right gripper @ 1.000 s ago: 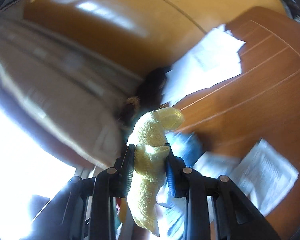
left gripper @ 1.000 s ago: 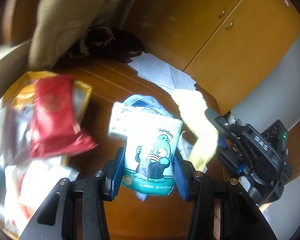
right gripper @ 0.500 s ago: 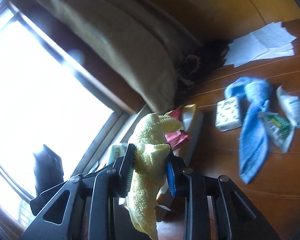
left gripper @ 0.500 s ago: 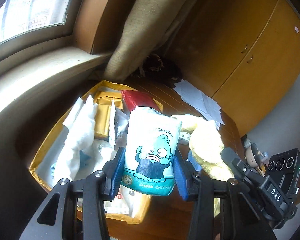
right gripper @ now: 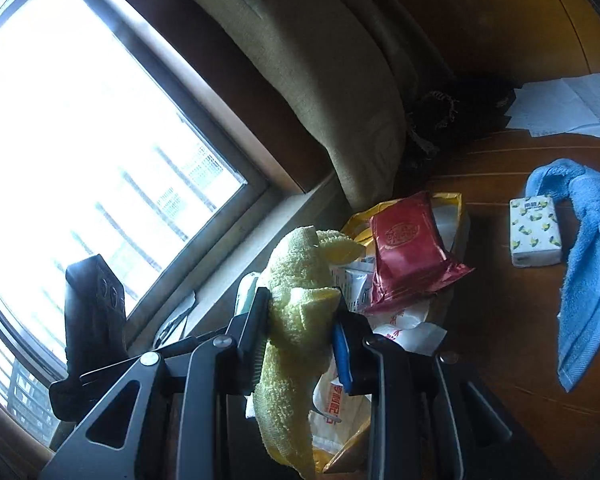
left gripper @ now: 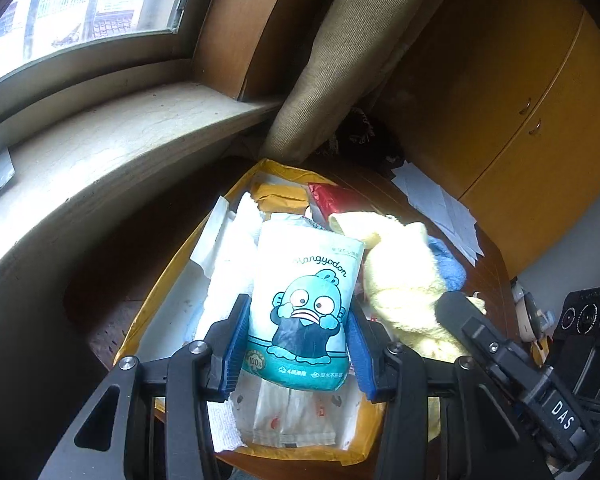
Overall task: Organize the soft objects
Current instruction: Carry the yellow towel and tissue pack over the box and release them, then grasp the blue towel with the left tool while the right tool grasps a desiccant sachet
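1. The table (right gripper: pixel 512 364) is dark brown wood and fills the 3 to 5 o'clock part of the right wrist view.
2. The curtain (right gripper: pixel 332 80) hangs beside the window (right gripper: pixel 80 152), from 12 o'clock down to the centre of that view.
3. The yellow box (left gripper: pixel 168 280) sits on the table below the window sill. It lies open and holds white packets, a white cloth and padded envelopes.
4. The blue towel (right gripper: pixel 588 256) lies on the table at 3 o'clock in the right wrist view, draped in a long bend and well apart from the box.
5. The yellow towel (right gripper: pixel 296 320) is pinched between the pads of the right gripper (right gripper: pixel 300 332). It hangs bunched above and below the jaws, over the near end of the box.
6. The tissue pack (left gripper: pixel 304 308), printed with a blue cartoon fish, is upright and clamped by its sides in the left gripper (left gripper: pixel 298 344), above the centre of the box.
7. The red packet (right gripper: pixel 412 252) rests tilted on the box contents at the far end.
8. The small tissue pack (right gripper: pixel 534 230), white with a lemon print, lies on the table touching the blue towel at 3 o'clock.
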### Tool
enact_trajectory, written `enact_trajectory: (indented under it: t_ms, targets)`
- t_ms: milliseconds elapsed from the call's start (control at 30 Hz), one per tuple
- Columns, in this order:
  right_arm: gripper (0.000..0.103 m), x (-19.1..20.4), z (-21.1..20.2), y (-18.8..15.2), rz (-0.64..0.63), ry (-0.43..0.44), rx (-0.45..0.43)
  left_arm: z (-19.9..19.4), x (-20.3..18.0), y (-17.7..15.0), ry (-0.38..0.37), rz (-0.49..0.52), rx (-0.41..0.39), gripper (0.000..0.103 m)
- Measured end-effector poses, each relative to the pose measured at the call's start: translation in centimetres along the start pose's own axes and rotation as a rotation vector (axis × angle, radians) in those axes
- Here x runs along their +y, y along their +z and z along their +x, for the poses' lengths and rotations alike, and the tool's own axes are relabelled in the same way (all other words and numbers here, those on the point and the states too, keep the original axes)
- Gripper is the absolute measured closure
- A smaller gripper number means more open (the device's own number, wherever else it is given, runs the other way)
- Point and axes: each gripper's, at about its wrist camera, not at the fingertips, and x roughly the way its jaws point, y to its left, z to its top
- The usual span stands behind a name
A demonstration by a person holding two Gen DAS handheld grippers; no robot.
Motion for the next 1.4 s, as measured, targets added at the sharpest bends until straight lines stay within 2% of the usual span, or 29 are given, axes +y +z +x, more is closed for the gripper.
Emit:
enact_trajectory:
  t_ms: [67,267,467,567,600,633,700,767,867,1033,1167,1267,1400]
  targets:
    - [0.075,-0.1,1.5,-0.8,-0.005,-0.021,0.036,1.0,0.5,-0.3,0.005,0.0,0.033,0.056]
    - [0.075,-0.4,3.4,-2.7,-0.052,-0.149,0.099,2.2,1.0,-0.9,0.03,0.002,0.062,0.056]
    - [0.073,-0.8,4.7,-3.1,-0.04,-0.182,0.136,2.7,0.6,-1.0,0.049,0.025,0.076,0.049]
    - [0.067,-1.1,4.8,-3.0,-0.023,-0.176,0.136,2.4,0.8,-1.1,0.031,0.011,0.078,0.044]
    - [0.061,-1.2,4.6,-2.9,-0.015,-0.169,0.128,2.2,0.7,-1.2,0.023,0.009,0.075,0.042]
    - [0.051,-1.2,4.2,-2.7,-0.009,-0.159,0.115,1.8,0.7,-1.2,0.017,0.005,0.063,0.041]
    - [0.042,-1.2,2.6,-2.2,0.011,-0.126,0.068,0.9,0.4,-1.2,0.008,0.007,0.026,0.036]
    - [0.042,-1.1,1.0,-1.9,0.02,-0.097,0.033,-0.2,-0.2,-1.1,-0.006,0.02,-0.017,0.036]
    - [0.039,-1.2,-1.4,-1.6,0.025,-0.08,-0.01,-1.5,-1.6,-1.4,-0.046,0.04,-0.057,0.029]
    - [0.037,-3.1,-5.1,-1.4,0.045,-0.11,-0.059,-1.4,-6.1,-2.7,-0.145,0.127,-0.02,0.028]
    - [0.037,-7.0,-7.6,-0.5,0.162,-0.166,-0.084,0.0,-9.9,-3.9,-0.192,0.181,0.034,0.029]
    - [0.037,-10.8,-10.3,1.1,0.253,-0.286,-0.113,0.7,-12.2,-4.7,-0.212,0.226,0.059,0.029]
    - [0.037,-15.2,-13.5,3.2,0.338,-0.381,-0.156,1.0,-13.8,-5.4,-0.216,0.265,0.065,0.029]
